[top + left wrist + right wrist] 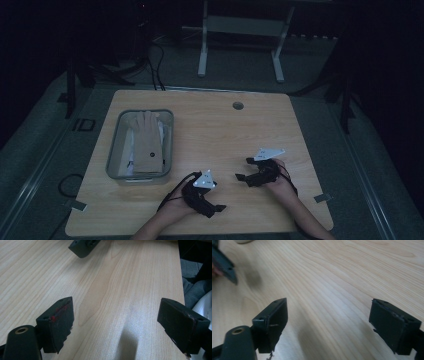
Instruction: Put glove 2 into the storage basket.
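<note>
Both of your grippers sit low over the front of the bench (235, 130) right now, and neither is carrying a thing. The left gripper (216, 208) has its jaws spread wide, with bare wood grain between them in the left gripper view. Same story for the right gripper (243, 169): jaws well apart, plain bench between them in its own view. They point roughly toward each other across a patch of wood.

The nearest thing to work with is the beige glove (146, 141), lying flat in the clear bin (114, 150) at the left side of the bench. There's some white stuff under it, too dim to tell what. The bin is well apart from both grippers, closer to your left one.

So I'd call this the very start: staged, nothing grabbed yet. My guess for the next move is swinging the left gripper over the bin's rim and coming down on the glove's cuff end. It's floppy fabric, so pinch a good fold or it'll slide out.
</note>
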Tool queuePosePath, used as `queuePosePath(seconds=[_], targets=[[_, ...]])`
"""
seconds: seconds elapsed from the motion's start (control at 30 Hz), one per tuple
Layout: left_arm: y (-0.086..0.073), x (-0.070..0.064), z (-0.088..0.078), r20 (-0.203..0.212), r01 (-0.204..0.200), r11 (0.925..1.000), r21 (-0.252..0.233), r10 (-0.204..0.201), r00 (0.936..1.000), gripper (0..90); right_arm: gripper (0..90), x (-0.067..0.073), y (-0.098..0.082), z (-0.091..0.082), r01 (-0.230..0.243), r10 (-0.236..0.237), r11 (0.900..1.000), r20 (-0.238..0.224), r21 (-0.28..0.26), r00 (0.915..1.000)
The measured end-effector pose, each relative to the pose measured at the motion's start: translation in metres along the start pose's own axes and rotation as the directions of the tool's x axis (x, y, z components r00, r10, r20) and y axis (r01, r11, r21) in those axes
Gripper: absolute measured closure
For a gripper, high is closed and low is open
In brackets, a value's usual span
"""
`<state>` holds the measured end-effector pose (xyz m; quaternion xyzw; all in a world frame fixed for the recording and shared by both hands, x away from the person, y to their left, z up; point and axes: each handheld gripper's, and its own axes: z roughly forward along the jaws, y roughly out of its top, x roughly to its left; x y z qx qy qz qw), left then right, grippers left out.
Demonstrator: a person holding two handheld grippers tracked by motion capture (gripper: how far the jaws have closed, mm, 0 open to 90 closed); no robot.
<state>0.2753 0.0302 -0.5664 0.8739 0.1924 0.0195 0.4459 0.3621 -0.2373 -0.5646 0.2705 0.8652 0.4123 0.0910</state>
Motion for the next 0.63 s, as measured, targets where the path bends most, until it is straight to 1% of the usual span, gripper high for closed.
queuePosePath(seconds=[0.07, 0.1, 0.13, 0.23, 0.27, 0.33, 0.63], targets=[[-0.0011, 0.0007, 0.0002, 0.002, 0.005, 1.0000, -0.007, -0.005, 1.0000, 14.3, 15.1, -0.0023, -0.0013, -0.0006, -0.011, 0.011, 1.000, 0.001, -0.009, 0.9999], [-0.0023, 0.0014, 0.0005, 0.000, 0.008, 0.9999, -0.014, -0.008, 1.0000, 14.2, 15.1, -0.0034, -0.0022, -0.0006, -0.010, 0.011, 1.000, 0.009, -0.011, 0.9999], [-0.0023, 0.0014, 0.0005, 0.000, 0.008, 0.9999, -0.014, -0.008, 1.0000, 14.2, 15.1, -0.0037, -0.0026, -0.0003, -0.013, 0.013, 1.000, 0.004, -0.011, 0.9999], [-0.0039, 0.0011, 0.0009, -0.001, 0.008, 0.9997, -0.022, -0.008, 1.0000, 14.2, 15.1, -0.0035, -0.0030, 0.0003, -0.006, 0.006, 1.000, 0.007, -0.003, 1.0000], [-0.0042, 0.0007, 0.0011, 0.001, 0.007, 0.9998, -0.020, -0.007, 1.0000, 14.2, 15.1, -0.0030, -0.0030, 0.0000, -0.002, 0.002, 1.000, 0.014, -0.010, 0.9999], [-0.0046, -0.0003, 0.0010, 0.003, 0.001, 0.9998, -0.022, -0.001, 1.0000, 14.2, 14.9, -0.0035, -0.0032, -0.0004, -0.002, 0.003, 1.000, 0.017, -0.013, 0.9998], [-0.0055, -0.0001, 0.0004, 0.005, 0.003, 0.9996, -0.029, -0.003, 1.0000, 14.2, 15.0, -0.0040, -0.0033, -0.0007, -0.006, 0.006, 1.000, 0.018, -0.011, 0.9998]])
